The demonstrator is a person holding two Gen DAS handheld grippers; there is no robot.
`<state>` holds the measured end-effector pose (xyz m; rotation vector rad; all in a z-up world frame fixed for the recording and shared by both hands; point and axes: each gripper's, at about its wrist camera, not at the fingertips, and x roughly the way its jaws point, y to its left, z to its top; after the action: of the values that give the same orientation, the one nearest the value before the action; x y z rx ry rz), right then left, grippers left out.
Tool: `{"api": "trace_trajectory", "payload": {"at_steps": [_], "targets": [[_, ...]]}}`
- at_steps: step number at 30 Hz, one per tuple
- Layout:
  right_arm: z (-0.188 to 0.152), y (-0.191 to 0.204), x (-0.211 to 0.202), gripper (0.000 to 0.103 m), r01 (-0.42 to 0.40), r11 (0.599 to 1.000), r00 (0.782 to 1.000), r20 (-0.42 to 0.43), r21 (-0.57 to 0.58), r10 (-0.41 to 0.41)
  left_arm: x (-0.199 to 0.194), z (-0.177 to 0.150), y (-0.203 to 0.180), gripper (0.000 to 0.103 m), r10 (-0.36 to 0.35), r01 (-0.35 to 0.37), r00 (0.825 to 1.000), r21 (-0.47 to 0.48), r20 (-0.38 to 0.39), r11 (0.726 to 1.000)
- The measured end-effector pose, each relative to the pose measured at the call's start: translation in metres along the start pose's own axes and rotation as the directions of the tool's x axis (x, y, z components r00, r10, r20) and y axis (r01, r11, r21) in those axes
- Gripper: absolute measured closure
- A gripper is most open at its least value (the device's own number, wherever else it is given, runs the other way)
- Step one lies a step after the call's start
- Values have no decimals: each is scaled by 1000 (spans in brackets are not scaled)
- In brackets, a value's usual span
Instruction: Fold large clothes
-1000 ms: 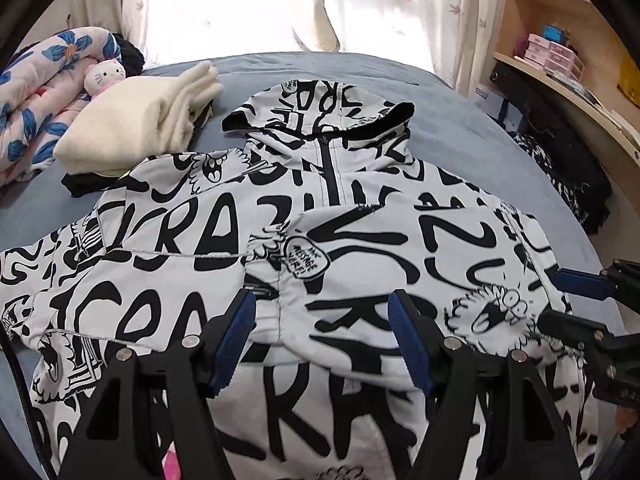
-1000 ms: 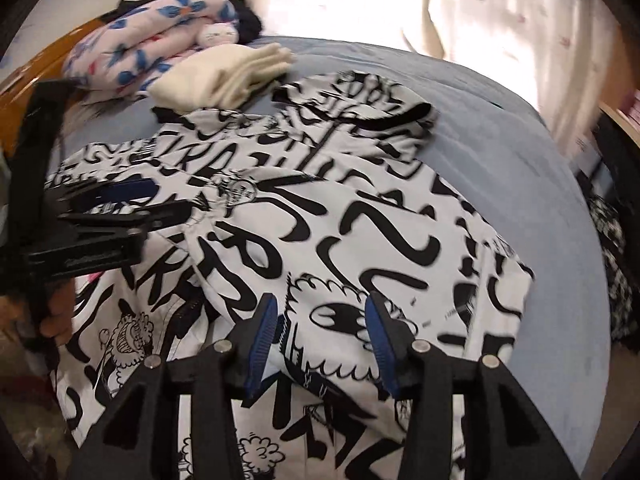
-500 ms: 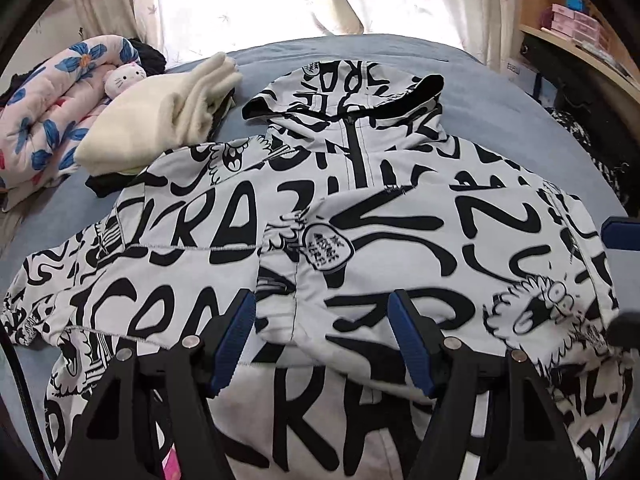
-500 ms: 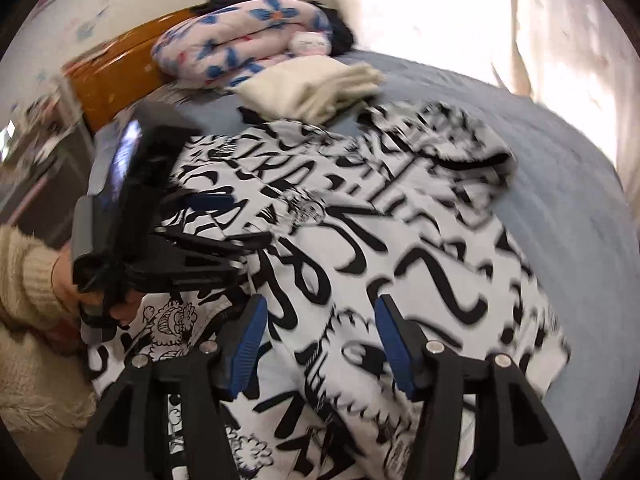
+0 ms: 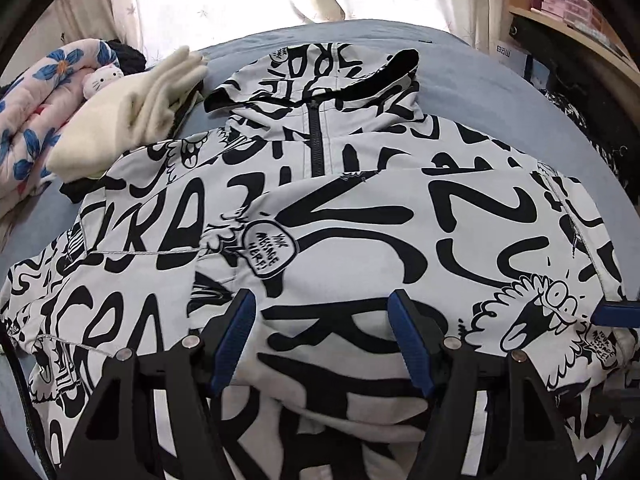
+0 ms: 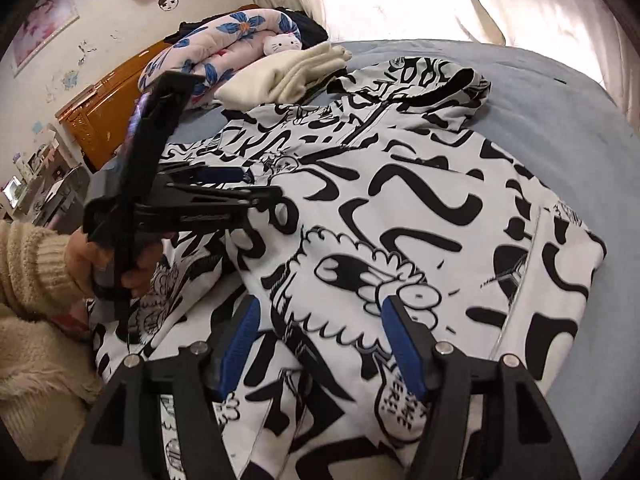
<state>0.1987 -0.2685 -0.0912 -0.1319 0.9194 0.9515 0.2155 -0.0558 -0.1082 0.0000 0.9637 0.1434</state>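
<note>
Insp. note, current state.

Item: hooded jacket (image 5: 360,216), white w/ black graffiti print, lies front-up on the bed (image 5: 500,80), zip visible at the collar. Hood (image 5: 320,76) points away from both cameras toward the curtains; hem is at the near edge, under the grippers. Long axis (hem to hood) runs straight ahead of both sets of fingers.

One side looks already folded in: a sleeve/side panel lies across the chest, its edge running diagonally below the zip in the left wrist view. The other sleeve (image 5: 52,300) is still spread out to the left, toward the cream folded garment (image 5: 132,116) and floral quilt (image 5: 36,108).

Left gripper (image 5: 324,344): fingers spread apart, nothing between them, hovering just above the lower chest fabric. Confirmed from the right wrist view, where it sits side-on over the jacket's left half (image 6: 224,188).

Right gripper (image 6: 320,340): fingers also spread, empty, over the folded panel near the hem on the right side.

Judgement: left sleeve is the outstanding fold. It lies left of the left fingers, well apart from the right ones, so the left hand is the nearer. Move likely needs a pinch at the sleeve/cuff, then a carry rightward across the long axis.

Risk: slick fabric; folded panel may slide if dragged.
</note>
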Motion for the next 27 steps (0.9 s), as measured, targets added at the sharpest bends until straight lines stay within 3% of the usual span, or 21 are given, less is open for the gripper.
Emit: {"api": "trace_trajectory", "payload": {"at_steps": [3, 7, 13, 20, 23, 27], "targets": [[-3, 5, -20, 39, 0, 999, 997, 76, -40, 4, 3, -2, -5, 36, -21, 21, 1000, 8, -1, 1000], [-4, 4, -32, 29, -17, 997, 986, 165, -73, 29, 7, -5, -5, 36, -27, 27, 1000, 12, -1, 1000], [-8, 17, -27, 29, -64, 986, 973, 211, -154, 96, 4, -6, -3, 36, -61, 61, 998, 17, 18, 998], [2, 51, -29, 29, -12, 962, 973, 217, -271, 74, -31, -12, 0, 36, -100, 95, 993, 66, 70, 993], [15, 69, -35, 29, 46, 968, 979, 204, -248, 6, -51, -13, 8, 36, -102, 95, 989, 71, 104, 993], [28, 91, -37, 29, 65, 989, 989, 143, -133, -46, -77, -16, 28, 36, -121, 118, 987, 34, 101, 992]]}}
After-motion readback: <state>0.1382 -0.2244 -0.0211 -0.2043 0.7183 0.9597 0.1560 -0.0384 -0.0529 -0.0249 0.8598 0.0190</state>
